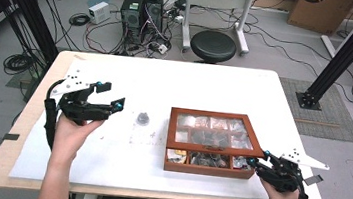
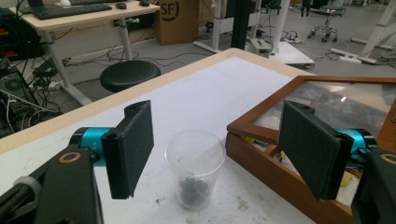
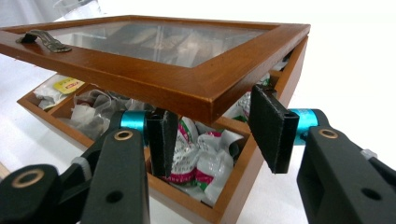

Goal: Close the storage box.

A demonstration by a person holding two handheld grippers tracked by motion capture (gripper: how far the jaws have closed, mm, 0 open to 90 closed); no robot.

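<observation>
Table (image 1: 106, 172) layout — the cup (image 1: 142, 119) stands left of the wooden box (image 1: 207, 169), near but apart. The box lid (image 1: 254, 146) is propped partly up; packets (image 3: 198, 158) lie in the compartments beneath. A stool (image 1: 213, 46) stands on the floor behind the table.

Dark contents of the plastic cup (image 2: 194, 173) unclear, packets under the box lid (image 3: 154, 51) partly hidden

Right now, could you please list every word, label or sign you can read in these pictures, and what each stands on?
"SF": cardboard box on the floor, left gripper view.
Yellow packet label in the wooden box: too blurred to read.
Pink-and-green packets: print too small.
</observation>
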